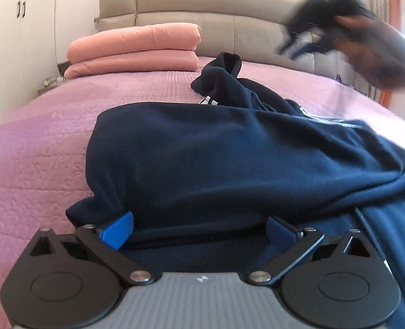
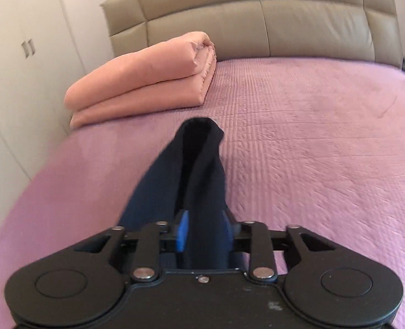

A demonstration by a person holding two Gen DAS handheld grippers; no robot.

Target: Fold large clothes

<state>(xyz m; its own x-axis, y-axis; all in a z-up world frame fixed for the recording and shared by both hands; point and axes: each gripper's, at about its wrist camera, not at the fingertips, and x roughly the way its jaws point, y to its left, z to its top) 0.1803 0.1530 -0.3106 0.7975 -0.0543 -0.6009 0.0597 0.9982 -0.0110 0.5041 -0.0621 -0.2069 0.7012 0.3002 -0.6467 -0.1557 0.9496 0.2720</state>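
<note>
A large navy garment lies bunched on the pink bedspread. My left gripper is low at its near edge, jaws wide apart, with cloth lying between the blue pads. My right gripper is shut on a navy sleeve, which stretches forward over the bedspread with its cuff open at the far end. In the left wrist view the right gripper and the hand holding it are a blur raised at upper right.
A folded salmon-pink quilt lies at the head of the bed, also in the right wrist view. A beige padded headboard stands behind it. White wardrobe doors line the left side.
</note>
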